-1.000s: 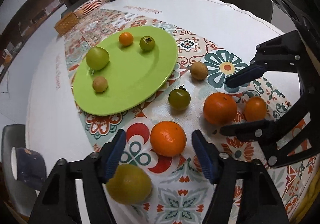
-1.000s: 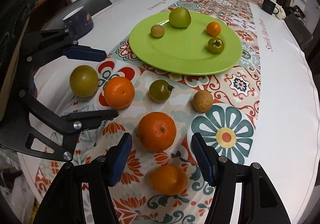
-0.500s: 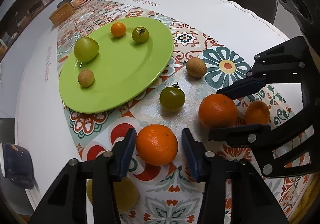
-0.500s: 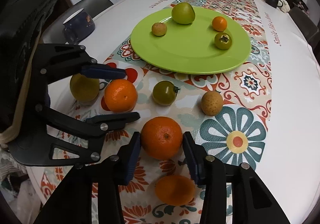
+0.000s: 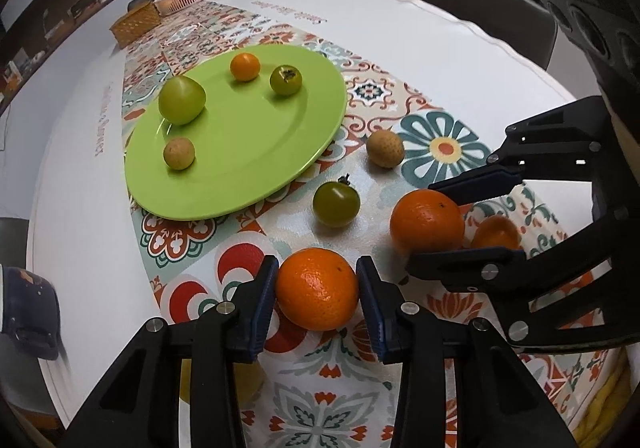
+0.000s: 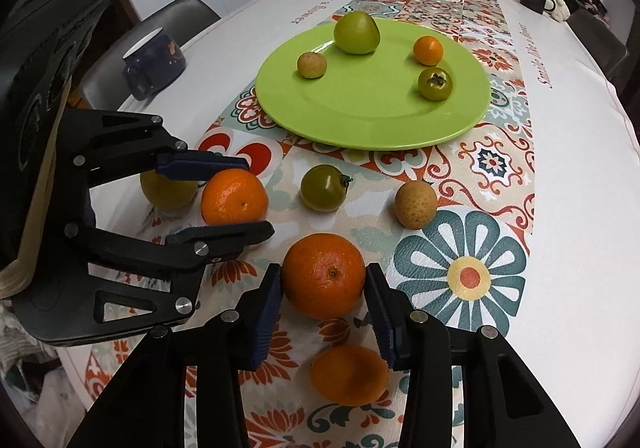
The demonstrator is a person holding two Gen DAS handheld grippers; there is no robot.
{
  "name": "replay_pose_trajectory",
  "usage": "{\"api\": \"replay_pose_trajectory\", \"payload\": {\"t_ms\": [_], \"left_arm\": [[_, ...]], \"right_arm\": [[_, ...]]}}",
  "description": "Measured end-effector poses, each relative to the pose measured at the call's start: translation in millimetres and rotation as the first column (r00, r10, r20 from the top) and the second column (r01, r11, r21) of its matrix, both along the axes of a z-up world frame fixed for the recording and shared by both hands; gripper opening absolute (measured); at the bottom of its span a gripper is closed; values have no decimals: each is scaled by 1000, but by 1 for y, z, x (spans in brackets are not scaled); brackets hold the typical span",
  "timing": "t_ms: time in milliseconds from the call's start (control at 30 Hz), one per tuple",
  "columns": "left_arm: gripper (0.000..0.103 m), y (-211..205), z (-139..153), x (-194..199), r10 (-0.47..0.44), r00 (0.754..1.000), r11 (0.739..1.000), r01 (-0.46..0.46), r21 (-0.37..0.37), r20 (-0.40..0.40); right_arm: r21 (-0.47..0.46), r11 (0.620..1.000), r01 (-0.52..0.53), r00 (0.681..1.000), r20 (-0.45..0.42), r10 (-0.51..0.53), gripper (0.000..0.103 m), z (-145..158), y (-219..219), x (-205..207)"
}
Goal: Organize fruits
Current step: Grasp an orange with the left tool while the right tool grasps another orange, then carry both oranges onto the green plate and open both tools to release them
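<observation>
Left claw (image 5: 317, 290): narrowing onto the near orange (image 5: 317, 289), pads apparently touching.
Right claw (image 6: 324, 288): clamped the other orange (image 6: 323, 275).
Plate (image 5: 256, 184): at eleven o'clock.
Advice: I needed firm, centred grips before lifting.

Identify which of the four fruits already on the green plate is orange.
The small orange fruit at the plate's far side, beside the dark green persimmon; the other three are green or tan.

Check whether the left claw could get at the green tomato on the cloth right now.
Probably not: the left claw is already clamped on an orange, though the cloth toward the green tomato lies bare.
</observation>
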State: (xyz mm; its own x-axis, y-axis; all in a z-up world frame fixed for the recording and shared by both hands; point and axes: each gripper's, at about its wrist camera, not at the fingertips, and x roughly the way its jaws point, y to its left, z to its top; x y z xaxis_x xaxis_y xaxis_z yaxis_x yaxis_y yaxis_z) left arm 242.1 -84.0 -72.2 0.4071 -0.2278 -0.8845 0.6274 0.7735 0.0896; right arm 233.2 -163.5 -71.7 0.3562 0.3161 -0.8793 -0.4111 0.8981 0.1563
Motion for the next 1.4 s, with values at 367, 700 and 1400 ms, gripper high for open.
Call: {"api": "replay_pose_trajectory", "payload": {"t_ms": [367, 700, 1400], "left_arm": [[39, 13, 26, -10, 96, 995, 993, -93, -73, 35], [39, 21, 62, -12, 168, 980, 980, -154, -126, 111], [39, 30, 105, 52, 291, 945, 943, -257, -209, 150]], "right_arm": [[10, 1000, 27, 995, 93, -28, 42, 28, -6, -7], [36, 998, 59, 973, 221, -65, 42, 68, -12, -7], [67, 991, 114, 937, 325, -129, 42, 111, -14, 56]]}}
